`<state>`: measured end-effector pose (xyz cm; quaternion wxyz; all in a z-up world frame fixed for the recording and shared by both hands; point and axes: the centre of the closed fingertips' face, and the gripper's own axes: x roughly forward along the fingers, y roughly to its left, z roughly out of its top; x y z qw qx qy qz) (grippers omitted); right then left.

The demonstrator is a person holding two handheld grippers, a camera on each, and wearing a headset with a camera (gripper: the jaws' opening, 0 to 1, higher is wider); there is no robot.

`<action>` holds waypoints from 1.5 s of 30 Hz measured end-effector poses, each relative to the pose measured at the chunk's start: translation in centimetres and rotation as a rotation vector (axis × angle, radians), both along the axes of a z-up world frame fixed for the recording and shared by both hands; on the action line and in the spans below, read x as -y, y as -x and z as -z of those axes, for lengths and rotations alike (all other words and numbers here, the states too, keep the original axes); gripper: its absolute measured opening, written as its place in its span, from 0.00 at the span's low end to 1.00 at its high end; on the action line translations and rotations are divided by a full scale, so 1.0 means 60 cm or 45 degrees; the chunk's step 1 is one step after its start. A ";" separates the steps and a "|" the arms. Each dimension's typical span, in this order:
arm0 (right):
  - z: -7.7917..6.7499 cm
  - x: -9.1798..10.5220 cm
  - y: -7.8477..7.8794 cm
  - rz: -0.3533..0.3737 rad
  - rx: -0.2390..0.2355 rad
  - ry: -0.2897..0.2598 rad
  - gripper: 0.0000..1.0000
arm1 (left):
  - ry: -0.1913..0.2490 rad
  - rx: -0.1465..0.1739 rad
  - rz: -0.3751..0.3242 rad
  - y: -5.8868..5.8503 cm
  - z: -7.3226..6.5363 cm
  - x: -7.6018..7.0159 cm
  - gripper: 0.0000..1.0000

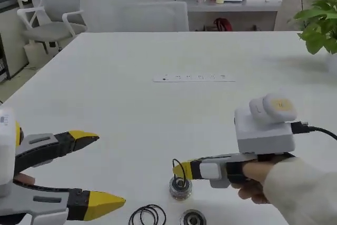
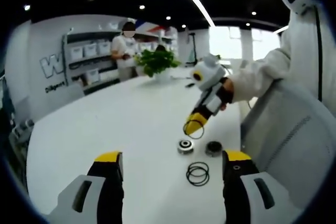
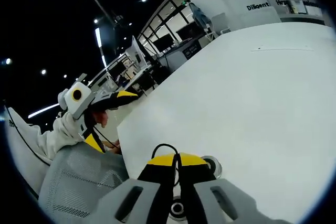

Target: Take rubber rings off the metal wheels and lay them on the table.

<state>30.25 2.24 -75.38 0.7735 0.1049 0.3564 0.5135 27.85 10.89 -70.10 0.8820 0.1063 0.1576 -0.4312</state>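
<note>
Pinching a rubber ring (image 2: 193,130), right gripper (image 1: 179,170) sits closed; left gripper (image 1: 111,169) gapes wide.

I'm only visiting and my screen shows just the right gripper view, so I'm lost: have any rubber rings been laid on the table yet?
Observer: Yes, the head view shows black rubber rings lying on the table near its front edge.
Visitor: And the other tongs?
Observer: The left gripper has its tongs wide open and empty.
Visitor: And what mine are pinching?
Observer: The right gripper holds one ring in the air, seemingly clear of the metal wheel below it.
</note>
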 end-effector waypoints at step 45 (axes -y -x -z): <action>-0.103 0.077 -0.002 -0.106 0.462 0.150 0.52 | 0.172 0.093 -0.193 0.009 -0.090 -0.059 1.00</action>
